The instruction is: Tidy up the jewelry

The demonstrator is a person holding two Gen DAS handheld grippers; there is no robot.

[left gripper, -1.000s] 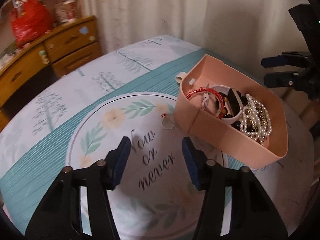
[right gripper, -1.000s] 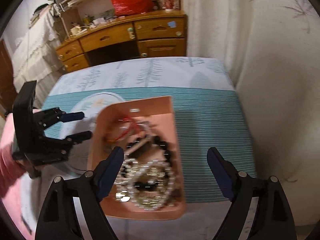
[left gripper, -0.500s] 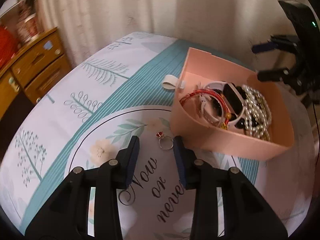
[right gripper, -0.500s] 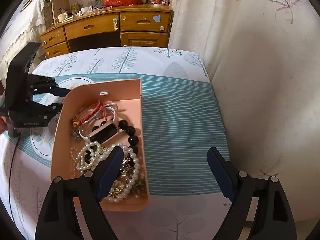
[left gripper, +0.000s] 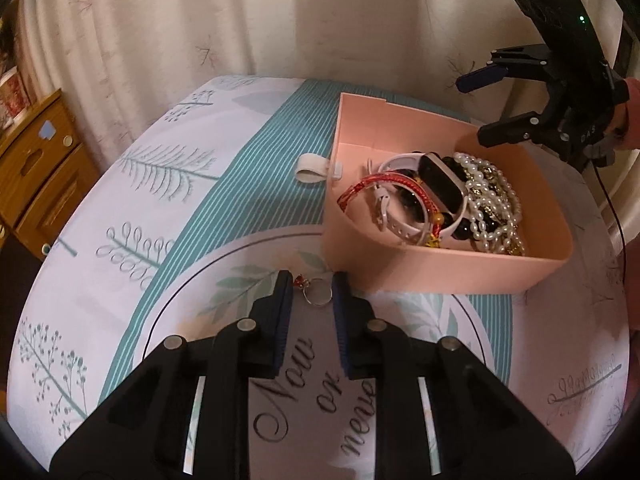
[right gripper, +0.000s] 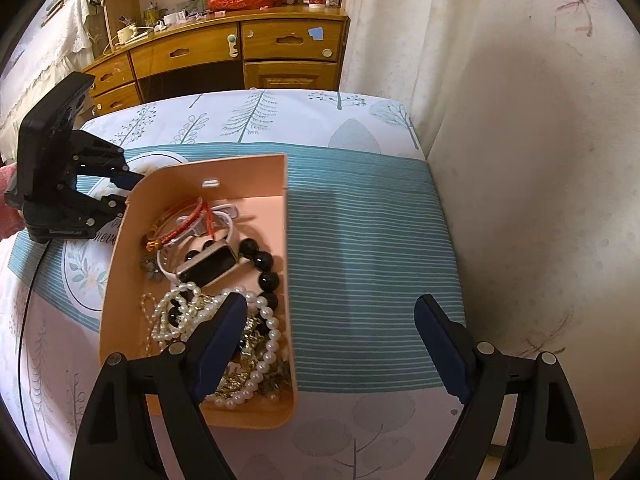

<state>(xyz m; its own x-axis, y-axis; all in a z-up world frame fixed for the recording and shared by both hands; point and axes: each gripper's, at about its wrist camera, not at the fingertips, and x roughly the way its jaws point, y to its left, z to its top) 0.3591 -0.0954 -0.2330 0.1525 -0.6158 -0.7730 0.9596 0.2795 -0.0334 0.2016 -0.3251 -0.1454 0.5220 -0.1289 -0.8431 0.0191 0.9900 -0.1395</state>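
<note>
Tongs of the left gripper (left gripper: 311, 288) bracket a thin silver ring (left gripper: 317, 290) with a red stone on the printed desk cloth (left gripper: 168, 184), not clenched. Right tongs (right gripper: 332, 344) gape wide above the smooth pink tray (right gripper: 120, 280) of pearls and glossy black beads.

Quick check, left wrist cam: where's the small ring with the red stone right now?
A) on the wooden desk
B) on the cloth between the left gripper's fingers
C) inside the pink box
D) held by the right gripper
B: the ring lies on the printed cloth between the left gripper fingers, just outside the pink box; whether they touch it is unclear.
</note>
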